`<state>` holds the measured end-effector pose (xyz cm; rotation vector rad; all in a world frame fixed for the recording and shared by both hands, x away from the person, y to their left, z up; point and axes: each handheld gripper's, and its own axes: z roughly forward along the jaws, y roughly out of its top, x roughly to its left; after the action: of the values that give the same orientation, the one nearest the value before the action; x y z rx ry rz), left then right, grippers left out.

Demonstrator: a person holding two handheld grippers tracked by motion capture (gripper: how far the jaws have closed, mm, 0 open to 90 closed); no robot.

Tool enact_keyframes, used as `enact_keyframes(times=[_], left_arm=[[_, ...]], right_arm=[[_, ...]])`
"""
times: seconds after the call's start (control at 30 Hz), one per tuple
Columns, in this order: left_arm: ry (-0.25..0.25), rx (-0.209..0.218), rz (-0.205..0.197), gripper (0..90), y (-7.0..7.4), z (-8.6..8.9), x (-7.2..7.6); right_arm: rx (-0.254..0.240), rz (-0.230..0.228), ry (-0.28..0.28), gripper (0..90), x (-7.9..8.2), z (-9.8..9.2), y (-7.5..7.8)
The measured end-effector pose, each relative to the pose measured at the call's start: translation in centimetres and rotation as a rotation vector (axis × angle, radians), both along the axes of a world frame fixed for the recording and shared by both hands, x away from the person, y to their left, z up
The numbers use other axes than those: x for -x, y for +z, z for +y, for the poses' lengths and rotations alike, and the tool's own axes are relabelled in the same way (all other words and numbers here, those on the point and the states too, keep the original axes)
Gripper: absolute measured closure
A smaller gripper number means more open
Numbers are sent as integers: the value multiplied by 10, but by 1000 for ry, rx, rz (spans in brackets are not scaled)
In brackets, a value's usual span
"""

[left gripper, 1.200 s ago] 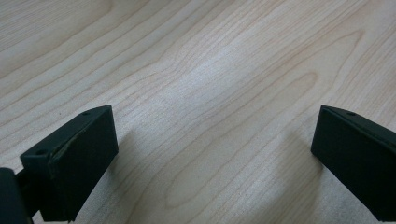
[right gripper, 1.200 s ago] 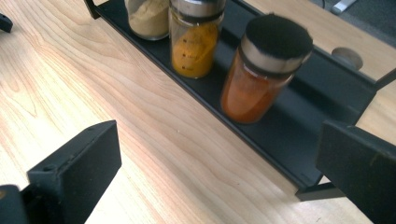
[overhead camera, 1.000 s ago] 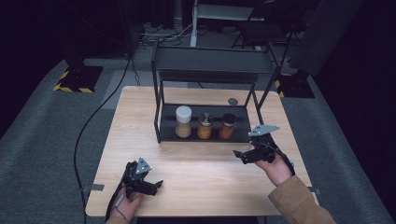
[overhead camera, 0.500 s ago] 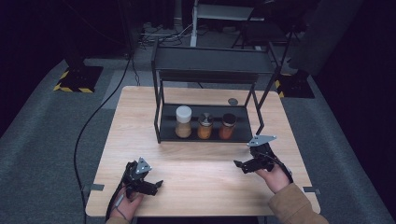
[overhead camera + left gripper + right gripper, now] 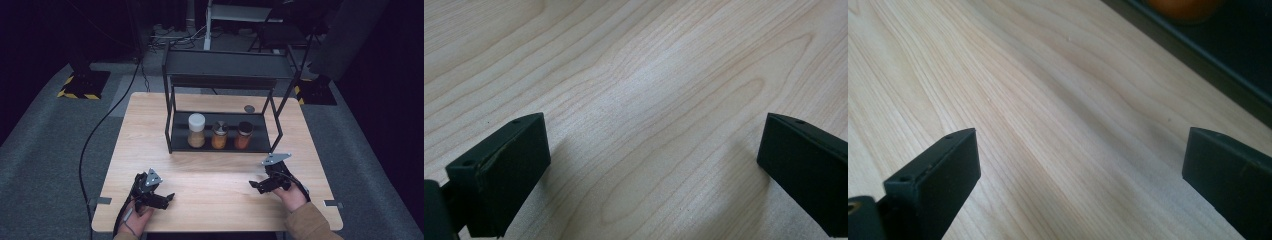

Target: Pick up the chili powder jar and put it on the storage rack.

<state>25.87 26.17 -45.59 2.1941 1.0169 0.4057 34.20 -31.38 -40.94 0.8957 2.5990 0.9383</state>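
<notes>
- At the near left corner of the wooden table, the left gripper lies low over the bare boards in the person's left hand, its black cable trailing off the left edge and away across the grey floor.
- From the left gripper view, its two black jaws stand wide apart with nothing but pale wood grain between them; this gripper is released and grips nothing.
- Toward the middle of the table stands a black wire rack, its lower shelf holding three jars in a row.
- On that shelf, from left to right: a white-capped jar with tan contents, a middle jar of orange contents, and a dark-lidded jar of reddish-orange contents. All three are upright and just beside one another.
- Behind the rack, a small dark round lid lies flat on the table.
- At the near right, the right gripper sits in the person's right hand, a tan sleeve behind it, in front of the rack's right corner and well apart from the jars.
- From the right gripper view, its jaws are likewise spread wide over bare wood, released and empty, with the rack's dark edge at the upper right.
</notes>
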Motion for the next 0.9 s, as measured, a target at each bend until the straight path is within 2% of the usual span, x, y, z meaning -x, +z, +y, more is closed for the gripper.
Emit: enact_keyframes(times=[0.53,0.77,0.87,0.9], left_arm=[[-1,-1,0,1,0,0,0],[0,-1,0,1,0,0,0],[0,-1,0,1,0,0,0],[0,0,0,1,0,0,0]], right_arm=[[14,47,-19,15,1,-4,-23],[8,11,-16,0,9,-5,-29],[-16,-8,-21,0,13,-9,-34],[-49,-37,-30,0,18,-14,-41]])
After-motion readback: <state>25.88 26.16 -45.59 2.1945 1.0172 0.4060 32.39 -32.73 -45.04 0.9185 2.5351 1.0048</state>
